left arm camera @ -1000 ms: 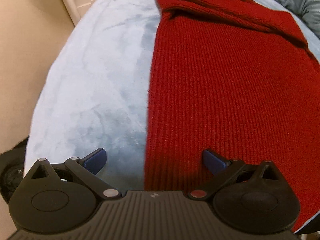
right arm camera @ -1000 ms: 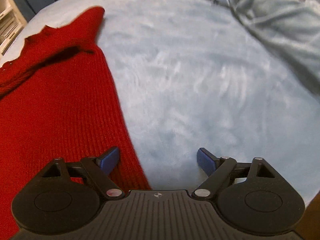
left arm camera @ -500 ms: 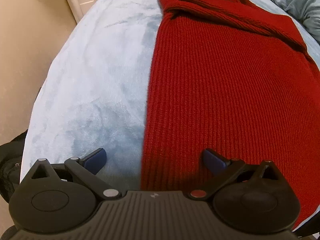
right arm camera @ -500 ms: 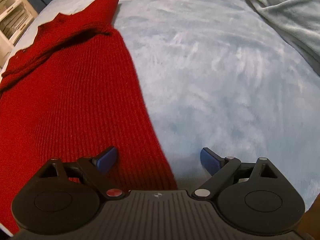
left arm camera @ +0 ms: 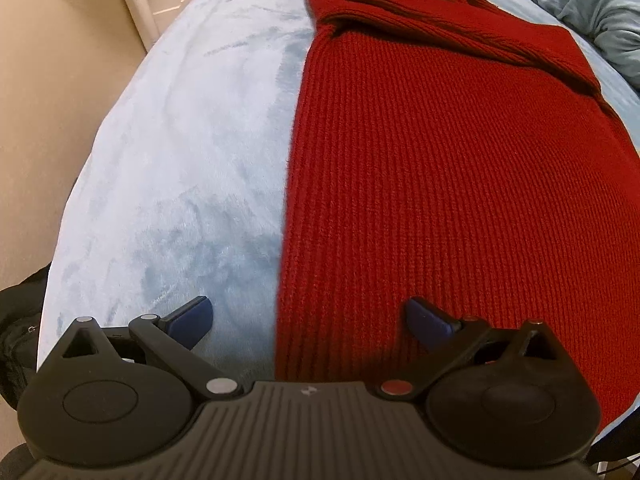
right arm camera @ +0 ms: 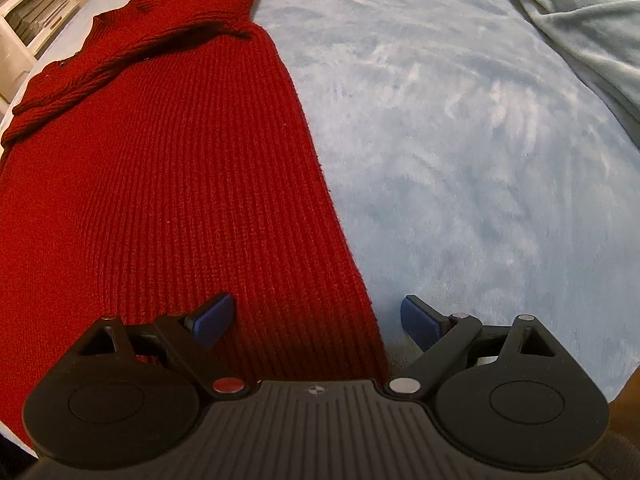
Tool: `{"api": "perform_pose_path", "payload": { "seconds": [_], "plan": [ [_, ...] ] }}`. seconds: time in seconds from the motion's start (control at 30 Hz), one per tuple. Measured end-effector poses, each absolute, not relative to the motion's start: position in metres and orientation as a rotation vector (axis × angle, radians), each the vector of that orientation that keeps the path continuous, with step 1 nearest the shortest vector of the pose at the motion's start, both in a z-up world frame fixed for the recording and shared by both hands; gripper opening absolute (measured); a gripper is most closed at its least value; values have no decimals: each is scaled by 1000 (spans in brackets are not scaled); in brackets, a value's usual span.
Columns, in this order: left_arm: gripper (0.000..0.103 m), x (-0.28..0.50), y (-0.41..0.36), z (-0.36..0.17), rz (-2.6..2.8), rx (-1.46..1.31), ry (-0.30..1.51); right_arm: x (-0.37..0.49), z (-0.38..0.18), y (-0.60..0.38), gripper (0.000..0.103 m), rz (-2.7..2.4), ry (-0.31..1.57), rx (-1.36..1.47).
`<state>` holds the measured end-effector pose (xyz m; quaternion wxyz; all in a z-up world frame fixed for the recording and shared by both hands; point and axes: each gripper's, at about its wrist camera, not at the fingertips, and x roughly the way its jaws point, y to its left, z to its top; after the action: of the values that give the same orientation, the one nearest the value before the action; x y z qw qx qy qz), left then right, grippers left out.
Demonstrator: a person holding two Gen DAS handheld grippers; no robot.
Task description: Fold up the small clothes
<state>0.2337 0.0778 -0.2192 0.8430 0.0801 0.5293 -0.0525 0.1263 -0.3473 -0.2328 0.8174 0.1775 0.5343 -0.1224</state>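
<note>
Fingers on both grippers were wide apart, nothing clamped. Since a second ago we slid right gripper (right arm camera: pixel 316 318) sideways over red knit sweater (right arm camera: pixel 160 168): side edge, earlier by left finger (right arm camera: pixel 212 318), now ran between fingers, right finger (right arm camera: pixel 420 322) over pale blue blanket (right arm camera: pixel 460 140). Left gripper (left arm camera: pixel 308 318) barely budged, opposite side edge between its fingers, right finger (left arm camera: pixel 428 320) over knit. Sleeves already folded across chest, far ahead of fingers. Guessing we were lined up to pinch hem corners for bottom-up fold. Grey-green bedding (right arm camera: pixel 580 12) bunched far ahead-right, well apart.

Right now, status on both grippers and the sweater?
Left gripper open, astride sweater's left edge. Right gripper open, astride right edge. Red sweater flat on blue blanket, sleeves folded in. Nothing in the way.
</note>
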Motion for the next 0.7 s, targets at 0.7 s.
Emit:
{"api": "perform_pose_path", "payload": {
  "seconds": [0.7],
  "plan": [
    [103, 222, 84, -219, -293, 67, 1275, 102, -231, -349, 85, -179, 1174, 597]
  ]
}}
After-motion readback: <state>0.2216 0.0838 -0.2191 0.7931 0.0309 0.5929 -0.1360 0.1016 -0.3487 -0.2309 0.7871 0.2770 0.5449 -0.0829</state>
